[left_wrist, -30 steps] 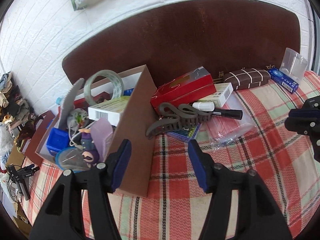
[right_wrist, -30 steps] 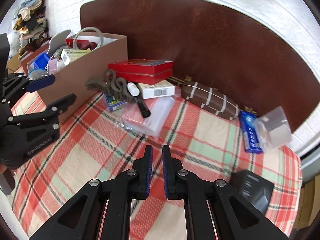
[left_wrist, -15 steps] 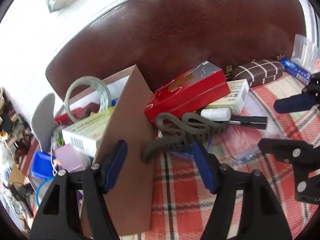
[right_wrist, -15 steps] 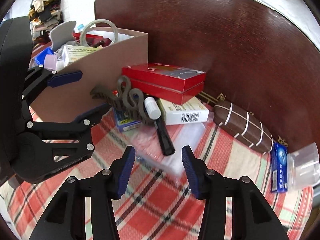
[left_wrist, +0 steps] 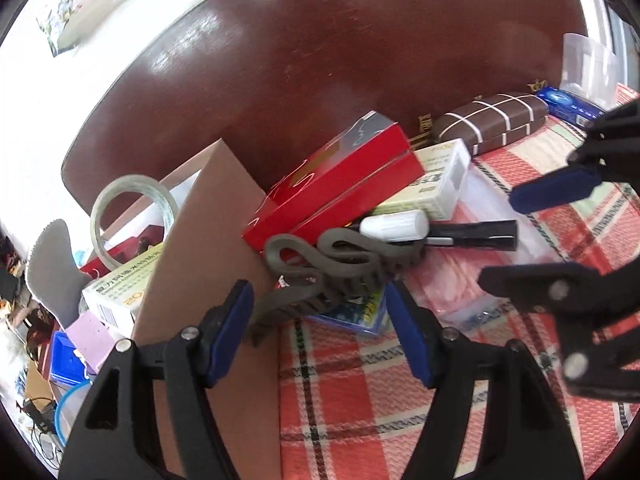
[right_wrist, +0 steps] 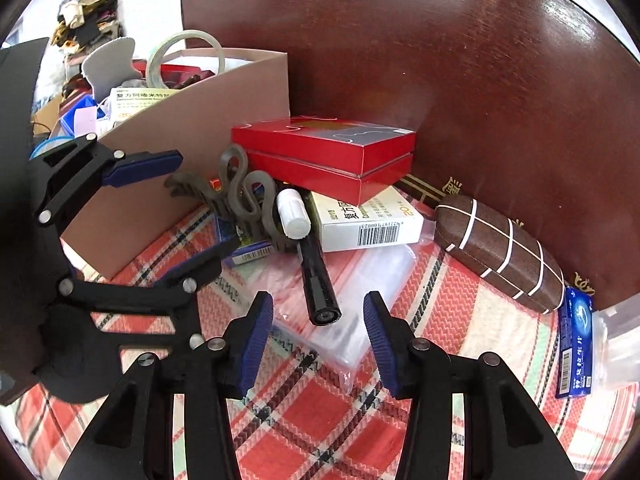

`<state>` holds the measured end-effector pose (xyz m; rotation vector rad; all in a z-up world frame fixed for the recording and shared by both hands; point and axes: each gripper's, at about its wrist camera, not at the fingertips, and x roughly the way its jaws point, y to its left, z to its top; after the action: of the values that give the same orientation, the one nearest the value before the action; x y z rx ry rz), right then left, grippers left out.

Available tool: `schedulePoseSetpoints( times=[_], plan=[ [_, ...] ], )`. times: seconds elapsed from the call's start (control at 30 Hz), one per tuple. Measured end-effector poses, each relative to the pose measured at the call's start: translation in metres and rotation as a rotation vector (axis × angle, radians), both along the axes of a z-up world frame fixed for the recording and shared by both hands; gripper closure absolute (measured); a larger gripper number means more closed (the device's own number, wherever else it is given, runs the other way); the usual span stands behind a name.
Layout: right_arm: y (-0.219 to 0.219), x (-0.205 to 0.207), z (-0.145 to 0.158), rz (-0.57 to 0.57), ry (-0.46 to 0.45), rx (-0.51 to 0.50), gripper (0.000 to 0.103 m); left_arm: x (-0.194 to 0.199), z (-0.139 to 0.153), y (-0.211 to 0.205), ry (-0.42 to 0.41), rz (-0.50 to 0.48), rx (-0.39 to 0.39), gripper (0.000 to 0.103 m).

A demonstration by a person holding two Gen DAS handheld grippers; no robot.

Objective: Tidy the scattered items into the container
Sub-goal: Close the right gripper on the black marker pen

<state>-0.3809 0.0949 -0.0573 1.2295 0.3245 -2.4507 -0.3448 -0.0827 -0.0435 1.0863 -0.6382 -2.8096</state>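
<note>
While a dark brown curved wooden headboard (right_wrist: 460,64) fills the top of both views, a red, white and green plaid cloth (right_wrist: 320,412) covers the lower half. At the left of the frame stands the brown cardboard box (right_wrist: 192,120), open-topped and already crowded with a clear tape roll (left_wrist: 132,204), a white medicine carton (left_wrist: 120,284) and a small blue tray (left_wrist: 64,356).

Just right of the box wall lies the scattered pile. Two stacked red flat boxes (right_wrist: 324,156) rest on a white barcoded carton (right_wrist: 368,220). A grey wavy plastic hair claw (left_wrist: 332,264) leans against the box wall, on top of a small blue packet (left_wrist: 356,312). A black marker with a white cap (right_wrist: 308,248) lies across a clear plastic bag (right_wrist: 360,300). Further right sit a brown oval case with white stripes (right_wrist: 500,252) and a blue toothpaste-style carton (right_wrist: 576,344).

The left gripper (left_wrist: 320,328) stands well open and empty, its blue pads (left_wrist: 232,328) either side of the hair claw's lower end without touching it. The right gripper (right_wrist: 318,336) is about half open and empty, framing the marker's black tip, pads (right_wrist: 256,340) clear of it.
</note>
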Motion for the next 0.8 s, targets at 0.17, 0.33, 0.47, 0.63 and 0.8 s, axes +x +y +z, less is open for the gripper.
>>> schedulePoseSetpoints(
  times=[0.17, 0.33, 0.47, 0.63, 0.8],
  plan=[
    [-0.004, -0.005, -0.002, 0.016, -0.008, 0.013, 0.054, -0.011, -0.001, -0.005, -0.038, -0.023, 0.064, 0.041],
    [-0.006, -0.014, -0.008, 0.02, -0.021, 0.017, 0.06, -0.016, -0.007, 0.0, -0.04, -0.049, 0.04, 0.04],
    [-0.006, -0.015, -0.007, 0.022, -0.015, 0.042, 0.083, -0.018, -0.005, -0.003, -0.058, -0.058, 0.098, 0.045],
    [0.002, -0.005, 0.0, 0.033, -0.016, 0.033, 0.084, -0.008, 0.012, -0.013, -0.066, -0.086, 0.249, 0.081],
    [0.009, 0.017, 0.008, 0.029, -0.01, 0.036, 0.085, 0.011, 0.013, 0.004, -0.062, -0.123, 0.191, 0.096]
  ],
)
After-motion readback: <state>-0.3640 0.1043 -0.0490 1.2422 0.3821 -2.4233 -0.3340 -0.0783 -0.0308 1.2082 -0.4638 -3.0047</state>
